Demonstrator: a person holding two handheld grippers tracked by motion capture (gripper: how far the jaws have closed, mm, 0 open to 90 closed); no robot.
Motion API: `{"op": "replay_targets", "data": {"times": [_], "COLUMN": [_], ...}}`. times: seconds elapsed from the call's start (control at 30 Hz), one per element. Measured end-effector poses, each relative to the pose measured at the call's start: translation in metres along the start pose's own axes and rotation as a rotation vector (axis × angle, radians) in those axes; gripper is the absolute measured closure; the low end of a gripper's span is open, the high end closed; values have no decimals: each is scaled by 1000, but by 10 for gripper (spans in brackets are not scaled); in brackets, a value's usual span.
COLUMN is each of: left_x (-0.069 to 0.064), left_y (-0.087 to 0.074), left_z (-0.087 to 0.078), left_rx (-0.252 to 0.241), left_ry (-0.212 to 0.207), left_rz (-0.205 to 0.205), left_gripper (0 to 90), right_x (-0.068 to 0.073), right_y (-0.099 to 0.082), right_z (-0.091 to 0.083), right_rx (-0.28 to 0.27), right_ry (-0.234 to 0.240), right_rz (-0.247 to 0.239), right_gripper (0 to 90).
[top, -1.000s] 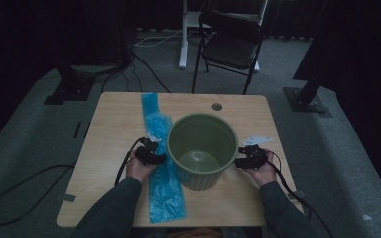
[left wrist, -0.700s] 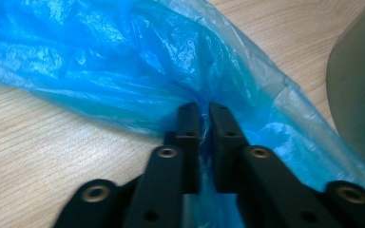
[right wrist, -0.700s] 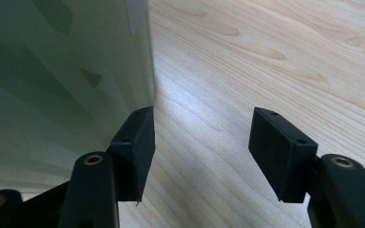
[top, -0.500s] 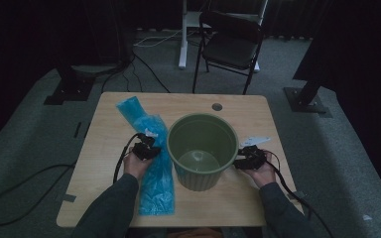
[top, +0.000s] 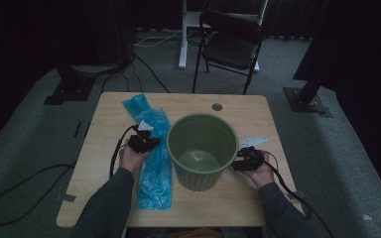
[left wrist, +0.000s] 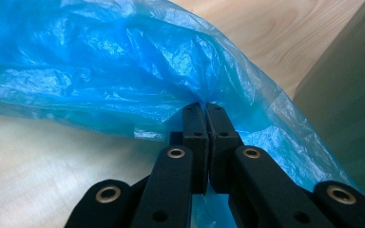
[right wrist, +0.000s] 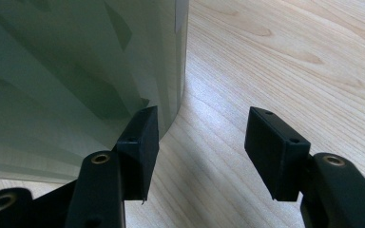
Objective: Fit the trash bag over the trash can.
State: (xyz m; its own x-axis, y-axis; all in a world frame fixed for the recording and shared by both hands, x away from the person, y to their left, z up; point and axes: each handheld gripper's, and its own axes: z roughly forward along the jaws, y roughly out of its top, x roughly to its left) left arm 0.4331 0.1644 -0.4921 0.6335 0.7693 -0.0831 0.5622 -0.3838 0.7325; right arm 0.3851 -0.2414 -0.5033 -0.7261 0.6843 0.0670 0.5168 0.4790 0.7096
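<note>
Bag (top: 154,158) and bin (top: 202,148) lie side by side on the table (top: 278,198), and the coming move turns on that closeness: the bin's open mouth stands just to the right of the left gripper (top: 144,141), which is far the nearer of the two to the blue plastic. Its jaws are pressed together on a pinch of the bag (left wrist: 123,71), the film bunching at the fingertips (left wrist: 196,114) in the left gripper view, with the bin's green wall (left wrist: 347,95) close on the right. The bag's long axis runs away from the person, from the near table edge up past the bin's left side, so the pinched part would likely have to travel rightward and over the rim. The right gripper (top: 248,159) sits on the bin's other side, well apart from the bag; its jaws stand apart and have just been closing a little, one pad (right wrist: 140,137) just beside the bin (right wrist: 76,71), nothing between them. No brand, label or writing can be read on anything.
</note>
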Motion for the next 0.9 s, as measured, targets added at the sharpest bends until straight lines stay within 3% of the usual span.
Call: {"op": "replay_targets", "data": {"times": [0.47,0.9], "left_x": [-5,-14], "left_y": [39,76], "left_z": [-44,-75], "left_rx": [-153,-214], "left_ry": [-55,-65], "left_rz": [74,141], "left_gripper": [885,885], "right_x": [4,9], "right_y": [1,0], "right_z": [2,1], "right_rx": [3,6], "right_ry": [23,48], "right_rz": [-11,-29], "right_gripper": [462,479]}}
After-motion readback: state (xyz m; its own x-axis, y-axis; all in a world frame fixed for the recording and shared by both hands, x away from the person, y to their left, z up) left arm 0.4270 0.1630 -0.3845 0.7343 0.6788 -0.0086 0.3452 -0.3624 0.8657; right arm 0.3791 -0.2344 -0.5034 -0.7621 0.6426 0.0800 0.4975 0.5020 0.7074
